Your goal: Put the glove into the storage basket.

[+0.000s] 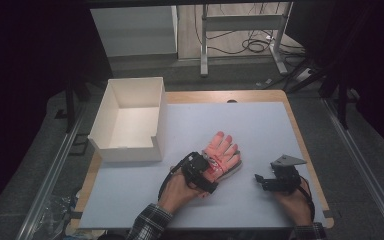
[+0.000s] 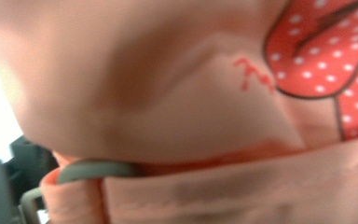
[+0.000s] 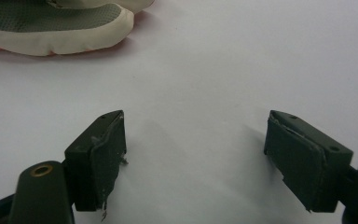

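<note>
No words to read here.
You can see small red stitched squiggles on the pink glove (image 2: 168, 107), but you can't read them as letters.

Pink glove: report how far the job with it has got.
Done: little; the pink glove lies flat on the white mat, outside the white box. In hand: the left gripper is down at the glove's cuff end, its own view pressed close against the fabric; a firm grip can't be confirmed. The right gripper rests open on the mat, holding nothing. Left: lifting the glove, probably toward the box.
</note>
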Tool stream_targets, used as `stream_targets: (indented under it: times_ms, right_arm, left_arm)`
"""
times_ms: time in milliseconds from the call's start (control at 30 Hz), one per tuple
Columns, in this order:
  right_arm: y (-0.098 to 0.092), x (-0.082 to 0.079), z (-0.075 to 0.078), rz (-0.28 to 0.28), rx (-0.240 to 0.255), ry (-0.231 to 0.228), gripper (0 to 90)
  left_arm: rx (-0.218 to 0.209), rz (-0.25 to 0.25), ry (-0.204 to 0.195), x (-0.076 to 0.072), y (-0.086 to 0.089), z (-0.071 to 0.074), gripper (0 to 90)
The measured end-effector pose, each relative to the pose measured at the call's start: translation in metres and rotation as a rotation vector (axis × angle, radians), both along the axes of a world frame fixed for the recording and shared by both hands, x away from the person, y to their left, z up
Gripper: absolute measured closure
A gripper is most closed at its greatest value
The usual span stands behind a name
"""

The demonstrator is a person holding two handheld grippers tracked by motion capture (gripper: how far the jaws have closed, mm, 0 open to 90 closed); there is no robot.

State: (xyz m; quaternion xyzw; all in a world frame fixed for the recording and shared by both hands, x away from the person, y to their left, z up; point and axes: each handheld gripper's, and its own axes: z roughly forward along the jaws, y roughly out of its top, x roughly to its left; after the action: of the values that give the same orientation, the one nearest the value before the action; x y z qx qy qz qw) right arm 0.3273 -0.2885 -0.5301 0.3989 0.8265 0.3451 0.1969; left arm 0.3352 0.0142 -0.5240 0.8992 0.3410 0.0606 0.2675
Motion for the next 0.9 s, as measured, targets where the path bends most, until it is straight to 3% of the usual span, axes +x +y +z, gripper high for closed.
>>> stream_targets:
  times_ms: [100,333,500,700,900]
  right_arm:
    - [0.000,0.000,0.000,0.000,0.000,0.000,21.2]
    - [0.000,0.000,0.000,0.000,-0.001,-0.001,21.2]
    - [0.000,0.000,0.000,0.000,0.000,-0.001,21.2]
    - [0.000,0.000,0.000,0.000,0.000,0.000,21.2]
    - [0.000,0.000,0.000,0.001,0.000,-0.001,21.2]
  left_arm:
    - [0.004,-0.004,-0.004,-0.002,0.000,0.001,11.2]
    - [0.009,-0.013,-0.014,-0.007,0.000,0.008,30.8]
    - [-0.009,-0.027,-0.024,-0.009,0.002,0.012,43.4]
    - [-0.056,-0.034,-0.026,-0.010,0.008,0.013,48.2]
    - [-0.054,-0.058,-0.038,-0.010,0.010,0.017,48.9]
